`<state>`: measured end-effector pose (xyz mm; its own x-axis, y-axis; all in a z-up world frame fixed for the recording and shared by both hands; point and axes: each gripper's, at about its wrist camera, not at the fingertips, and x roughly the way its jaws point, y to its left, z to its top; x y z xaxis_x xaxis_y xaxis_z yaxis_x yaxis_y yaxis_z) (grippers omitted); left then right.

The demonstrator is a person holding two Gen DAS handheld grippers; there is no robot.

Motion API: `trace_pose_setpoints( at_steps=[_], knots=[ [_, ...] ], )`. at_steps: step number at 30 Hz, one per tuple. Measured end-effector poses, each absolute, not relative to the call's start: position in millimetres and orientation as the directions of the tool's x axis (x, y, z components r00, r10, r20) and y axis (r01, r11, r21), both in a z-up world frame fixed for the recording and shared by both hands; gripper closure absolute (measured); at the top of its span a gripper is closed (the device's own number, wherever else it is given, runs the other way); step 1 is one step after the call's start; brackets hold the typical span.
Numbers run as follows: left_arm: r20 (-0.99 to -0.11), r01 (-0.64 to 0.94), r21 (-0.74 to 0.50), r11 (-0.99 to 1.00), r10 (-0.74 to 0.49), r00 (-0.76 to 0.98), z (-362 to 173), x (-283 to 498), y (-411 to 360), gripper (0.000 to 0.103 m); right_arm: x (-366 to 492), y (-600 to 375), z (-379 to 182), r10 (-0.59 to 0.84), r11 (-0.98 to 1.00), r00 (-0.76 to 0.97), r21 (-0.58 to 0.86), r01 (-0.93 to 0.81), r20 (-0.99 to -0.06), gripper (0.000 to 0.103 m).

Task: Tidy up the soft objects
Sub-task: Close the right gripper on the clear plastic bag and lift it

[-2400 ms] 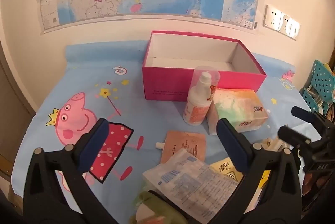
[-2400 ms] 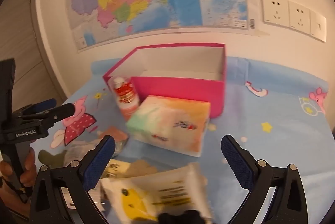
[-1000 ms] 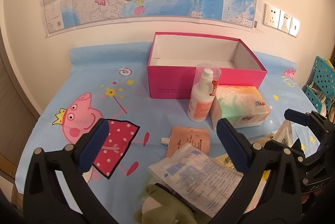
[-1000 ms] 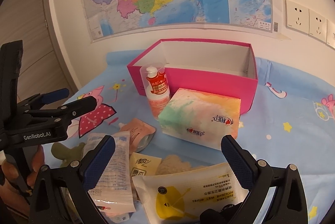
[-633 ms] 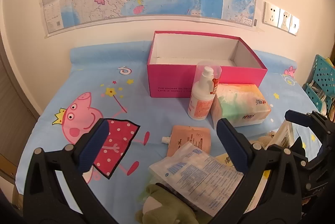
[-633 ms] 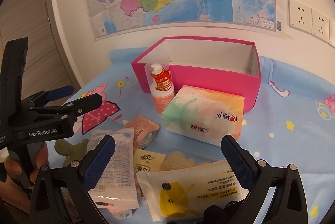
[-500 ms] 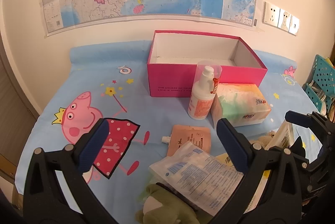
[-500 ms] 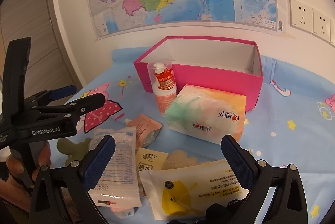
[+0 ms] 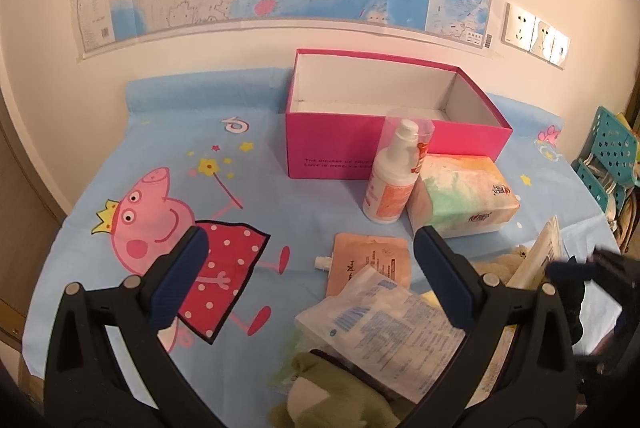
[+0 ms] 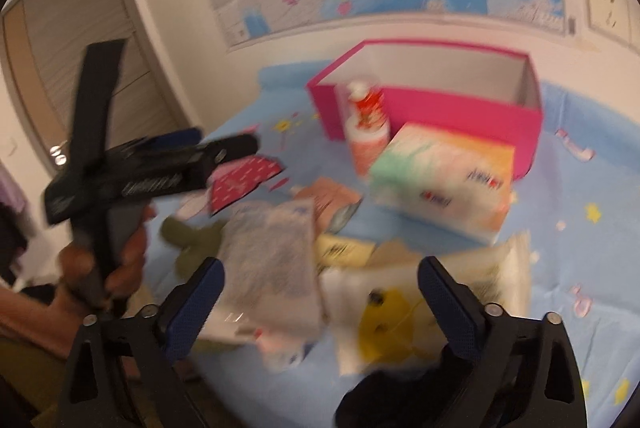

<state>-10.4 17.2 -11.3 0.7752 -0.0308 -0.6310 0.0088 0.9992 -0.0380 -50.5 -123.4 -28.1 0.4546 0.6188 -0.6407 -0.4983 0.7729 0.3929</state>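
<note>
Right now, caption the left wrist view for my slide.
Open left claw hovers over pouches and a green plush toy; behind them a pump bottle and tissue pack front an empty pink box.

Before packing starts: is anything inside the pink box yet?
The pink box shows only bare white inner walls and a strip of floor at the back. Its front wall hides the near floor, so something flat there could go unseen.
</note>
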Motion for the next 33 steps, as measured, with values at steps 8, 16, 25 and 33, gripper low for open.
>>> trace_pose_setpoints(
  at_steps=[8,16,25,33],
  knots=[
    [-0.655,0.044,-0.072,0.996,-0.081,0.752,-20.6,-6.1,28.4,0.001,-71.0,-116.2,-43.3,0.736,0.656,0.263,0.56,-0.506,-0.624,0.027],
    [-0.682,0.117,-0.117,0.986,-0.165,0.713,-31.4,-4.9,36.0,0.001,-59.4,-109.4,-47.6,0.754,0.648,0.264,0.617,-0.446,-0.601,0.044],
    [-0.719,0.23,-0.221,0.948,-0.318,0.618,-43.3,1.4,48.5,0.005,-31.3,-102.5,-47.7,0.701,0.702,0.301,0.553,-0.449,-0.646,0.073],
    [-0.777,0.335,-0.258,0.906,-0.401,0.486,-58.0,22.5,48.4,0.005,-17.5,-104.1,-64.0,0.75,0.655,0.224,0.654,-0.379,-0.622,0.062]
  ],
)
